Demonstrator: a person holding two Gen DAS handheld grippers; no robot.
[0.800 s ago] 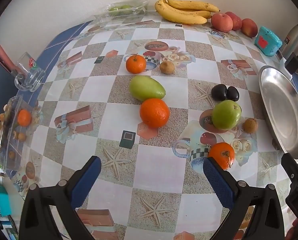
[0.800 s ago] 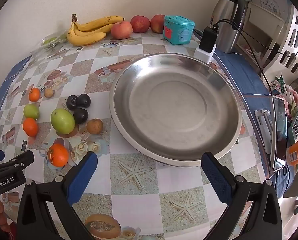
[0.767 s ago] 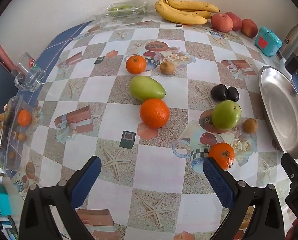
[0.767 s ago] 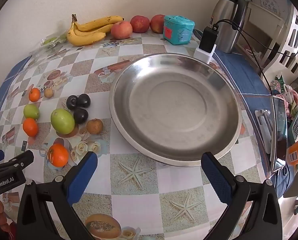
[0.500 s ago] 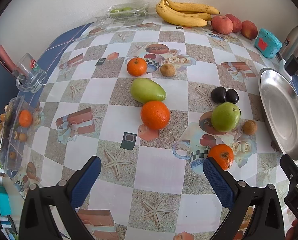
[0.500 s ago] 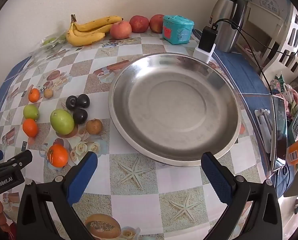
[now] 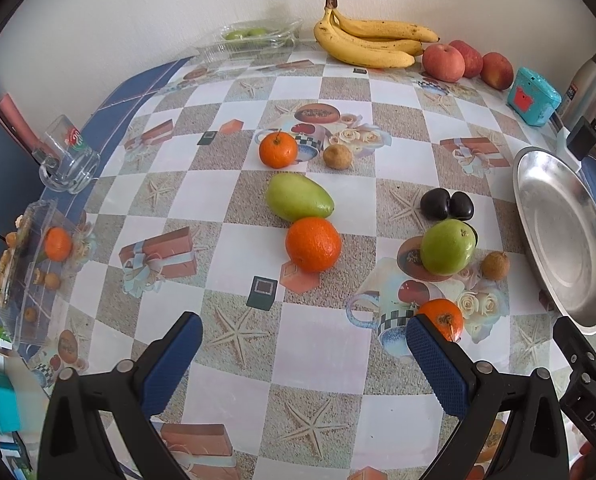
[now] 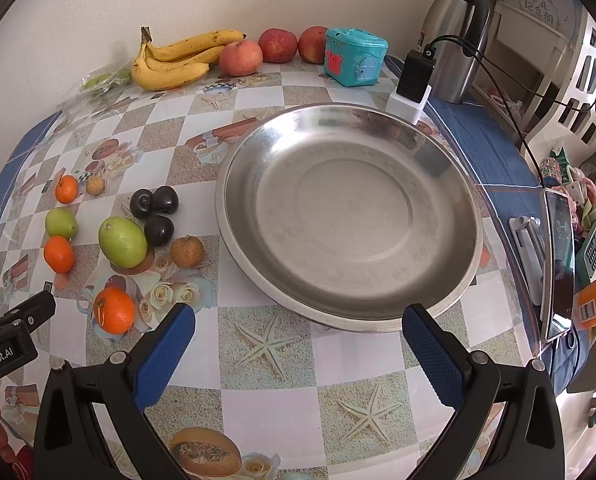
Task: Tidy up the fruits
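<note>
Barely anything has shifted since a moment ago: the fruit only sits slightly lower in the left wrist view. The steel dish (image 8: pixel 450 160) lies bare, with the loose oranges (image 7: pixel 313 244), green mangoes (image 7: pixel 299 197) and dark plums (image 8: pixel 154 200) on the tablecloth (image 7: pixel 318 356) beside it. Left gripper (image 7: pixel 300 356) and right gripper (image 8: pixel 298 348) both gape wide, holding nothing.

1. A plain off-white wall (image 7: pixel 146 12) fills the top of both wrist views, evenly lit by soft daylight.
2. The table (image 8: pixel 282 412), under a checkered cloth printed with starfish, gift boxes and roses, spans the centre and bottom of both views.
3. A blue cloth border (image 8: pixel 482 148) runs along the table edge at right in the right wrist view.
4. A white shelf unit (image 8: pixel 554 52) stands in the upper right there.
</note>
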